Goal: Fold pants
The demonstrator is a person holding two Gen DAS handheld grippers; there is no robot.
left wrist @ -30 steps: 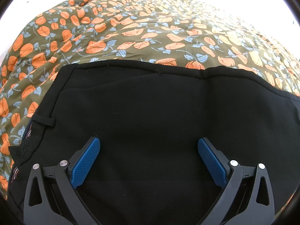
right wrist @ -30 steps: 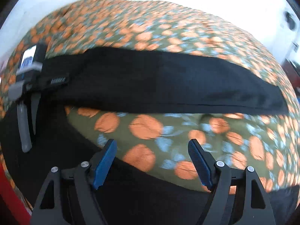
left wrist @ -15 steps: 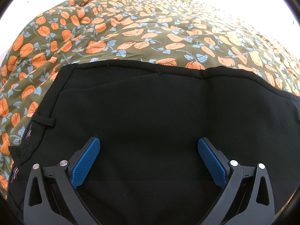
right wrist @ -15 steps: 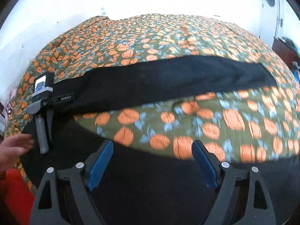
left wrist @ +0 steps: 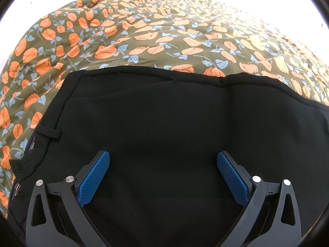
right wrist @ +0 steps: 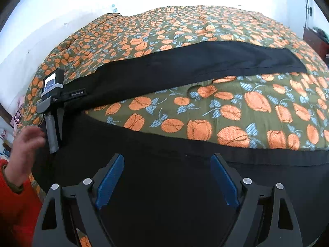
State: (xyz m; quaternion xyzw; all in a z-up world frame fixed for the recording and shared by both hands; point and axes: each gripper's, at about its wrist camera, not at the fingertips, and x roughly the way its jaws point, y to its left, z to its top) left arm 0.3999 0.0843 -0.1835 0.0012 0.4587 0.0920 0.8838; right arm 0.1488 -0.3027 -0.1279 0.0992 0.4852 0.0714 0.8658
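While black fabric pants cover our floral orange-and-olive bedspread, our left hand-held gripper and right hand-held gripper gape wide, holding nothing.

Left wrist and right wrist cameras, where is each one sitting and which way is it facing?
Left wrist: sits on the left gripper, low over the black pants, facing the floral bedspread; only its open jaws show.
Right wrist: on the right gripper, looking along both spread legs; its open jaws, a bare hand and the left gripper's body lying on the pants show.
Shared: pants and bedspread.
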